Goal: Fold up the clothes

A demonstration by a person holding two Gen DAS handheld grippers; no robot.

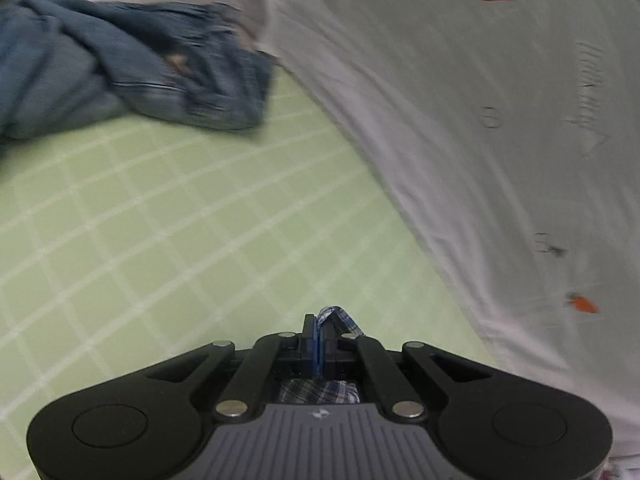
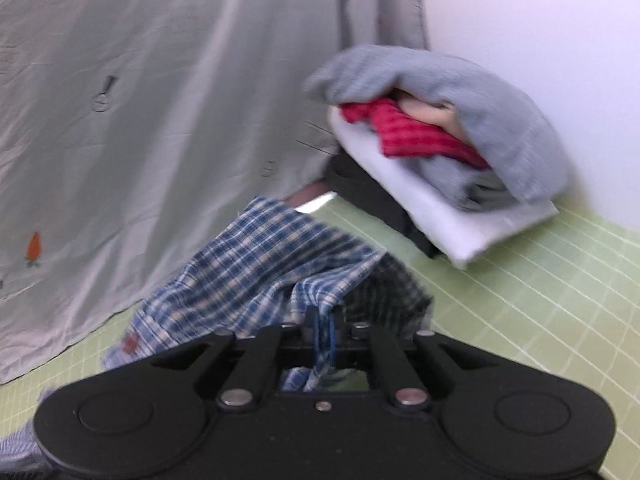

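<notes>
Left wrist view: left gripper [image 1: 319,330] fingers closed tight on a fold of the plaid garment [image 1: 334,317], above the green checked sheet [image 1: 192,216]. Crumpled jeans [image 1: 120,68] lie beyond; print on the carrot-patterned white cloth [image 1: 460,100] is illegible.

Right wrist view: right gripper [image 2: 325,330] fingers nearly closed, pinching the same garment, bunched ahead. A small reddish label [image 2: 129,345] is unreadable. Only here: a stack of clothes [image 2: 448,152].

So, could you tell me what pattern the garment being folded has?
Blue-and-white plaid garment, clearest in the right wrist view.

L gripper [image 1: 319,330] & R gripper [image 2: 325,326] both angled down, fingers pinched on plaid cloth [image 2: 256,268]
</notes>
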